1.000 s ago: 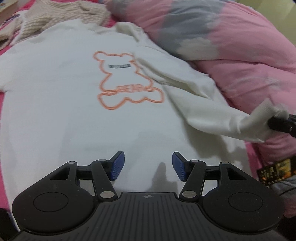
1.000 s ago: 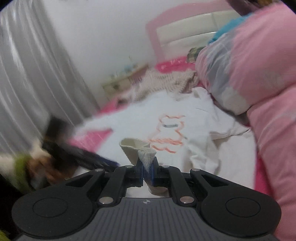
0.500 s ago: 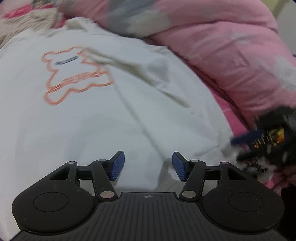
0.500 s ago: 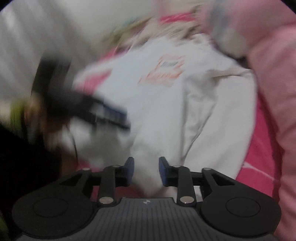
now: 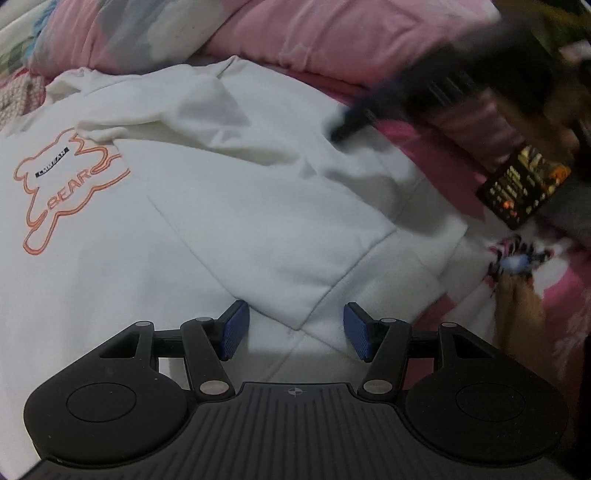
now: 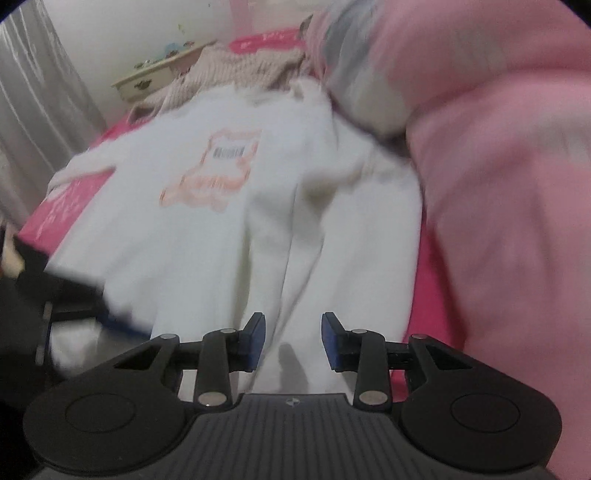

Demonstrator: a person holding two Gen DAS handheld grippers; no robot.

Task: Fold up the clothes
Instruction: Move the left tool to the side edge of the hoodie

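Note:
A white sweatshirt (image 5: 155, 236) with an orange bear outline (image 5: 62, 184) lies flat on the bed. Its right sleeve (image 5: 280, 229) is folded in over the body, with the cuff end near my left gripper. My left gripper (image 5: 293, 330) is open and empty just above the sleeve's lower corner. In the right wrist view the sweatshirt (image 6: 207, 236) stretches away from me, and my right gripper (image 6: 293, 341) is open and empty over its hem. The right gripper also shows blurred in the left wrist view (image 5: 424, 85), above the shirt's right edge.
A big pink duvet (image 5: 332, 33) is piled along the right side of the shirt (image 6: 498, 147). A beige knit garment (image 6: 236, 70) lies beyond the collar. A cream nightstand (image 6: 147, 79) and grey curtain (image 6: 33, 103) stand at the left. The pink bedsheet (image 5: 535, 295) shows at the edges.
My right gripper let go of the sleeve cuff and opened; the sleeve now lies folded over the shirt body. Both grippers have shifted toward the shirt's lower right part.

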